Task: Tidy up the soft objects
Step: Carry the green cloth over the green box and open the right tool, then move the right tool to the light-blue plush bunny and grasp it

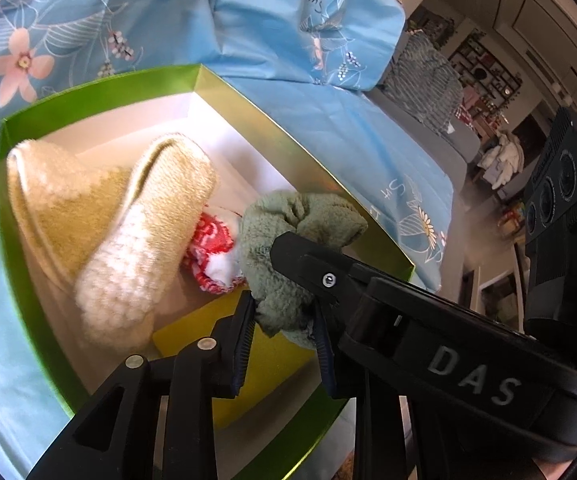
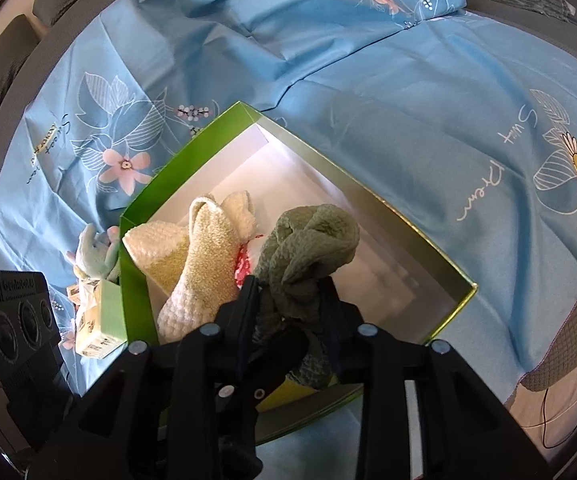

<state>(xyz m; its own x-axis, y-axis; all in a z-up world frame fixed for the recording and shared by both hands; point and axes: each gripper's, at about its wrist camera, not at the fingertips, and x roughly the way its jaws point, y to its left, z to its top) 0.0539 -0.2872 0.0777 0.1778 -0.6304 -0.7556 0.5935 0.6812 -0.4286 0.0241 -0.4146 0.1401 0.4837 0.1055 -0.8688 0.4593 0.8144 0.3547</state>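
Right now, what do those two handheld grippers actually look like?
Both are matte black plastic. The left gripper has ribbed dark-blue pads and silver rivets on its linkage. The right gripper has the same rivets and raised grey letters "DAS" on its body. Each carries a black block with three round lenses. No sleeves show.

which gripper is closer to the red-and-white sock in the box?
Left. The left gripper sits just beside the red-and-white sock, jaws around the green cloth. The right gripper holds the same cloth from its far side, away from the sock.
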